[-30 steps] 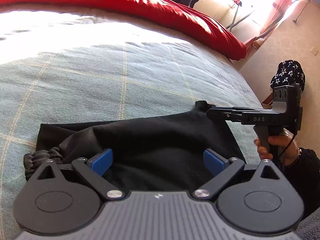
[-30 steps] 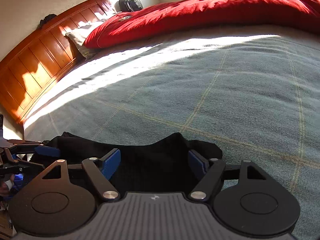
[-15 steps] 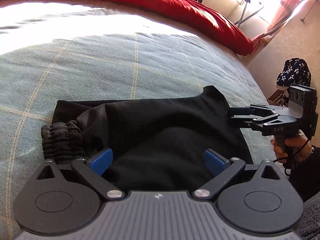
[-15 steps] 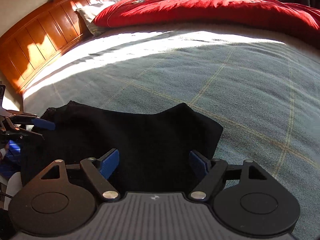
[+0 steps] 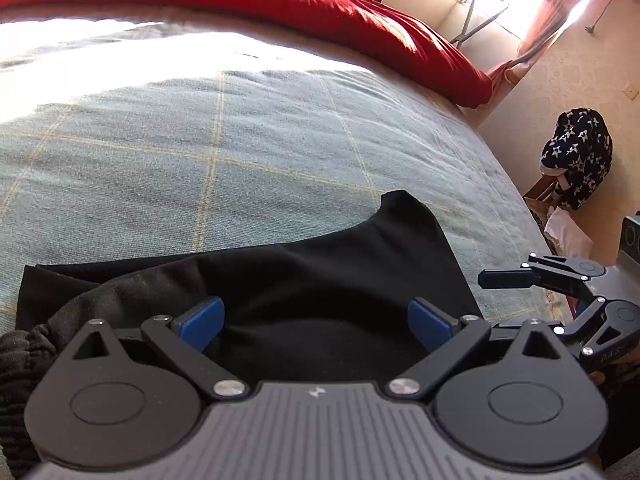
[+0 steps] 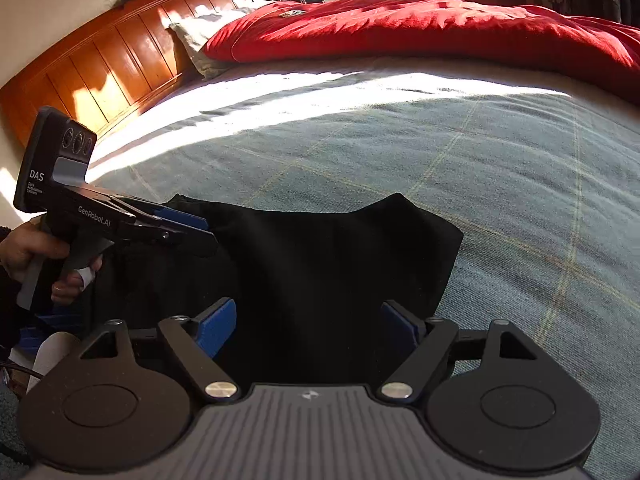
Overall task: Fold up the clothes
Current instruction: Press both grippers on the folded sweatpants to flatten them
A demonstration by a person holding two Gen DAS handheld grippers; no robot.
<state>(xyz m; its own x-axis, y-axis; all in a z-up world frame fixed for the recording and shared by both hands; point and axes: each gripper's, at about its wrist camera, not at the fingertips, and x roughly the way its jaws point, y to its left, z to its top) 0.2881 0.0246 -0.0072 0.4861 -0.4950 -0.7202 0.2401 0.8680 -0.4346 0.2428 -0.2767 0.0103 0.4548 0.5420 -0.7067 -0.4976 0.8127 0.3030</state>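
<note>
At the near edge of the bed [image 5: 280,152], a single black garment [image 5: 320,280] lies partly folded on the green checked blanket, its elastic cuff [image 5: 20,352] bunched toward the near left corner and one pointed flap reaching inward. The left gripper [image 5: 316,320] hovers over the cloth with its jaws spread and nothing between its blue pads [image 5: 200,318]. The right gripper [image 6: 308,324] is likewise spread wide and empty above the garment's right part.

To do the next fold well, I judge each gripper should pinch one outer corner through every layer, lift evenly, and lay the cloth over with the edges aligned, then smooth the bunched cuff.

Count: one garment, two grippers, one red duvet [image 6: 420,28], one pillow [image 6: 200,40], one star-patterned bundle [image 5: 576,152] off the bed.
</note>
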